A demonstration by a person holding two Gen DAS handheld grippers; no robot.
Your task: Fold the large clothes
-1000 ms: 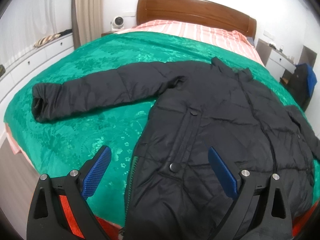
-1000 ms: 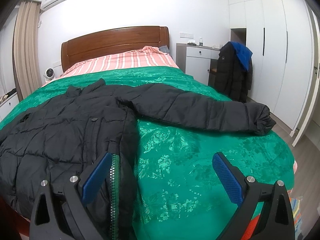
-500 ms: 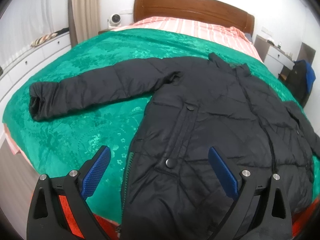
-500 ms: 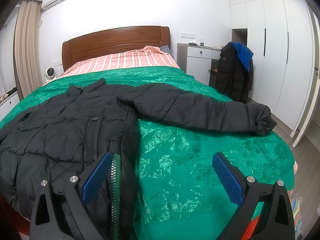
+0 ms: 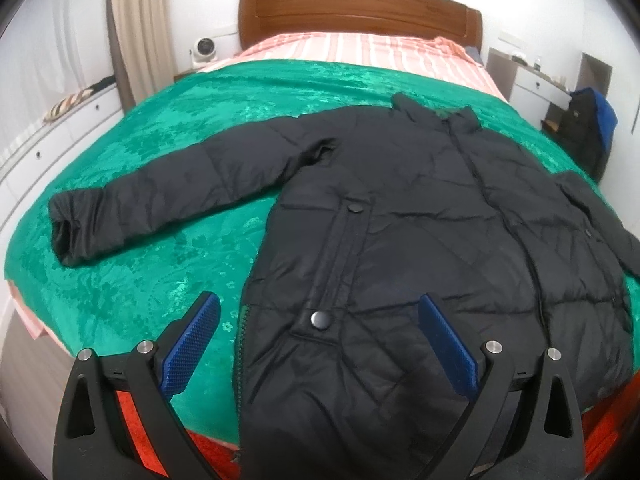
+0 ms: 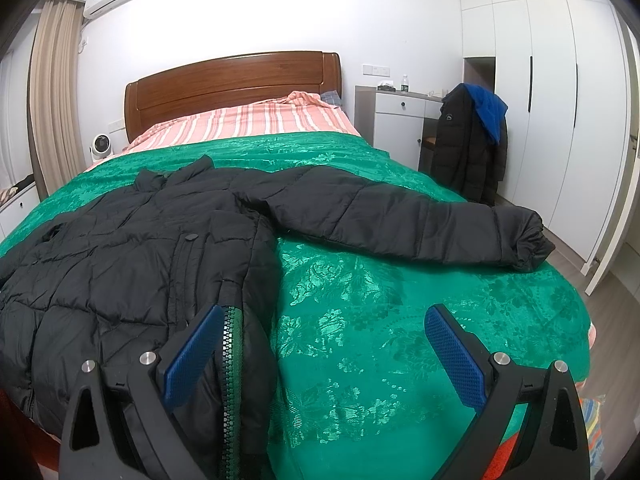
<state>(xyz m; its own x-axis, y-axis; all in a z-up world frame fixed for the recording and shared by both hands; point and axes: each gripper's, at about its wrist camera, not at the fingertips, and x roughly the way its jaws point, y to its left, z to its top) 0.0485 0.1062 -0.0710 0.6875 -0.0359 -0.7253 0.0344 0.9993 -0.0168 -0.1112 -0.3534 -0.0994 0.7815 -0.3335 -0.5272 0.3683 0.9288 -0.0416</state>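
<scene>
Lying flat, black jacket (image 5: pixel 400 220) — hem cut off, both grippers' jaws spread, empty.

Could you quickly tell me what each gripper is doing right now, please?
Left gripper: open, holding nothing, above the jacket.
Right gripper: open, holding nothing.

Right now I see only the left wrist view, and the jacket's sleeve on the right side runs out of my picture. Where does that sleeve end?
Observer: In the right wrist view the sleeve lies stretched out across the green bedspread. Its cuff rests on the bed, near the side edge.
Operator: And the right gripper, does it hold something?
Observer: No. The right gripper is open with nothing between its fingers. One finger is above the green zipper at the front edge of the jacket.
</scene>
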